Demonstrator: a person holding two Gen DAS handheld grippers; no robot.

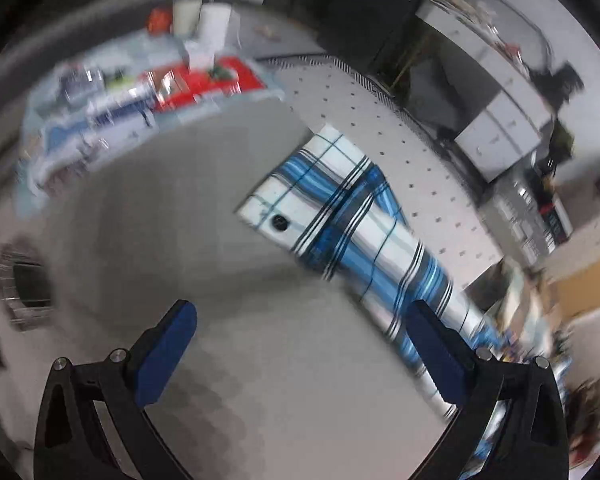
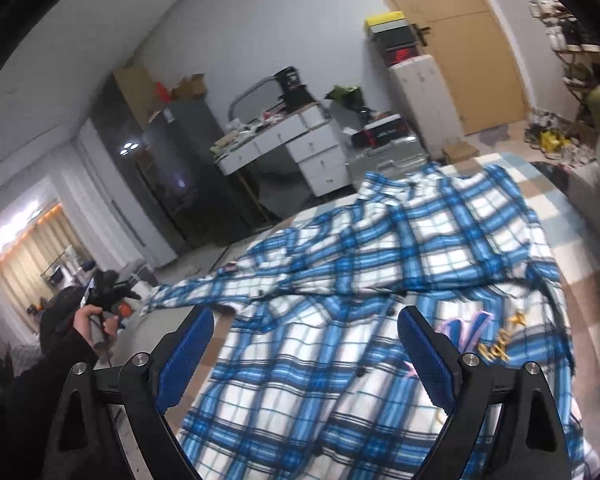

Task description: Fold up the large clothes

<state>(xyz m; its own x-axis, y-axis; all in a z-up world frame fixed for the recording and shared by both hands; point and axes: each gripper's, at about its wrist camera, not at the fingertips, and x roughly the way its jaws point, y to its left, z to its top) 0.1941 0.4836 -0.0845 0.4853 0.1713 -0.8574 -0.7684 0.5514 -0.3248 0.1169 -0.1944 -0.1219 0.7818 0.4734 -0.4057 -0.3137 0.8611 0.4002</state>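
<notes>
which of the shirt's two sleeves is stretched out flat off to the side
The sleeve reaching left from the plaid shirt toward the person's hand. It lies stretched out flat; the other side is bunched up, no clear sleeve visible.

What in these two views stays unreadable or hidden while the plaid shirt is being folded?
- Left wrist view: clutter beyond the grey surface, motion-blurred.
- Left wrist view: the plaid sleeve, its lower end behind a blue finger.
- Right wrist view: shirt hem, cut off by the bottom edge.
- Right wrist view: yellow lettering, too small and blurred.
</notes>
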